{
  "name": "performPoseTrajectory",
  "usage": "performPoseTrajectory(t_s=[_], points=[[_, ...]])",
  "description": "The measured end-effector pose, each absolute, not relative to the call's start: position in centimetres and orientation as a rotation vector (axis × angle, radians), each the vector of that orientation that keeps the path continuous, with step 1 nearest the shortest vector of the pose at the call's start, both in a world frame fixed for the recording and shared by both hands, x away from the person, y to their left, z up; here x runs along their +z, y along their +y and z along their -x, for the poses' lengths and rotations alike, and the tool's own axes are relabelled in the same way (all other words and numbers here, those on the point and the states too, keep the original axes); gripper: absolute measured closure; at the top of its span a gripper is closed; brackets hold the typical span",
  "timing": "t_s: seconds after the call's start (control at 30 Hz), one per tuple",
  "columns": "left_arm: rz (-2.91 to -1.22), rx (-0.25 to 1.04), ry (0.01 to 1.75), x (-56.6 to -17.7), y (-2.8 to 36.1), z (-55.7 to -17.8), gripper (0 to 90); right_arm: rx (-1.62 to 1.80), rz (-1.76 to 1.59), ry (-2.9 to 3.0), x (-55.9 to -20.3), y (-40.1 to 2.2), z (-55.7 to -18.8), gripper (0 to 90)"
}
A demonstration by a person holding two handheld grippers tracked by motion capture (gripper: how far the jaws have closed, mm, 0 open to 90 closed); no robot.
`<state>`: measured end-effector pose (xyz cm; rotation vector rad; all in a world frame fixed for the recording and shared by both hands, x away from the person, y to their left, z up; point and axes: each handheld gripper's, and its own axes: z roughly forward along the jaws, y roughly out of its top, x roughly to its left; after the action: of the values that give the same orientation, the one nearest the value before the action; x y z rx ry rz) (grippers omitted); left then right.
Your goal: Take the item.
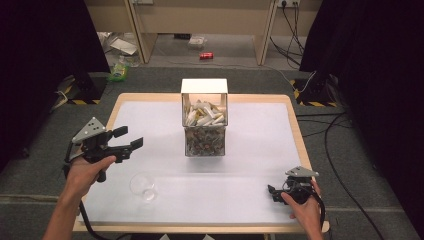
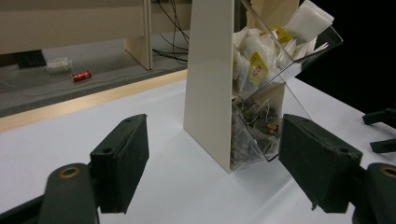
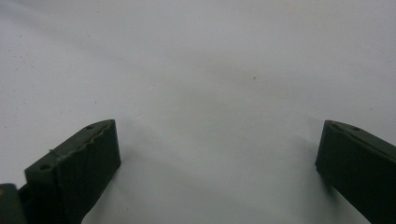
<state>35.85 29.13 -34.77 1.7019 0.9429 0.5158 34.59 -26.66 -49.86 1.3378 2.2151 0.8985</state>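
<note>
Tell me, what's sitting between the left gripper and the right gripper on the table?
In the high view, a clear glass bowl sits on the white table between the left gripper and right gripper, nearer the left one.

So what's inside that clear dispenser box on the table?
The dispenser holds white tea-bag sachets in its upper bin and darker, clear-wrapped tea bags below; its cream side panel hides whatever lies deeper.
</note>
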Motion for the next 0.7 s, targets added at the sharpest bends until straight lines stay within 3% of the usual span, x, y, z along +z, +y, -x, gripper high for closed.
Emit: performPoseTrajectory(t_s=[0.7], points=[[-1.732, 0.503, 0.795, -30.9, 22.2, -37.1, 25.5, 0.898, -1.336, 2.213, -49.9, -26.6, -34.6, 0.3]])
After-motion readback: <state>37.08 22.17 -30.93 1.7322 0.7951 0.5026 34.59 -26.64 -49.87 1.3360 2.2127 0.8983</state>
